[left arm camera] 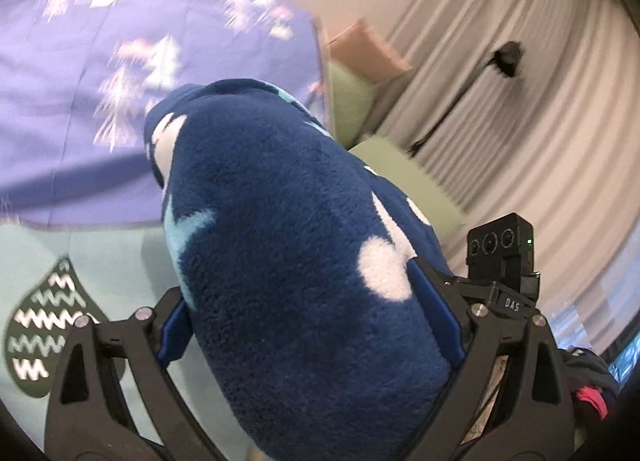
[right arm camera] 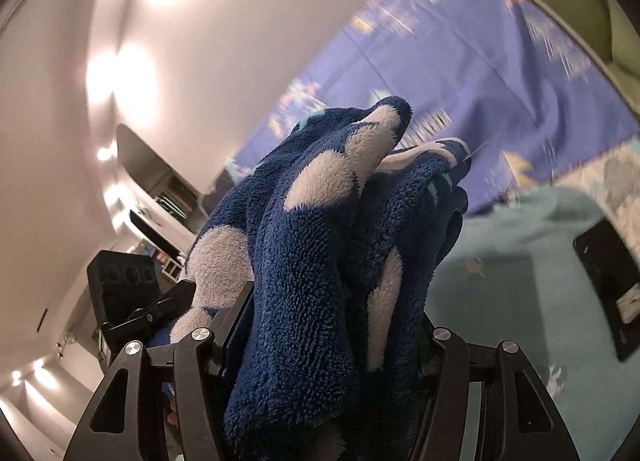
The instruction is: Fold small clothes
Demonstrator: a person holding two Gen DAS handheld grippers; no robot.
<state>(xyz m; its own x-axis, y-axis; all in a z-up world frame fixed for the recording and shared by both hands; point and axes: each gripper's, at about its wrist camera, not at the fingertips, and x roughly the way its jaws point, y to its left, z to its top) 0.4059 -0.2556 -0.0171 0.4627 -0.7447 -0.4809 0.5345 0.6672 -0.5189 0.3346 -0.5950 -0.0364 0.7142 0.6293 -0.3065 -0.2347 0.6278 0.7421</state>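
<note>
Fleece garment [left arm camera: 288, 245]: dark blue, plush, showing white and pale-blue patches.
Left gripper [left arm camera: 316, 325]: jaws clamping the fleece bunched between them.
Right gripper [right arm camera: 320, 349]: jaws pinching folded fleece [right arm camera: 304, 253].

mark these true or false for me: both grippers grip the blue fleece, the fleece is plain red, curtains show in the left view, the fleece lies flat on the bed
1. Both the left gripper and the right gripper are shut on the blue fleece garment. True.
2. The fleece is plain red. False: it is dark blue with white and light blue patches.
3. Pale curtains show in the left wrist view. True.
4. The fleece lies flat on the bed. False: it is bunched up between the jaws.
</note>
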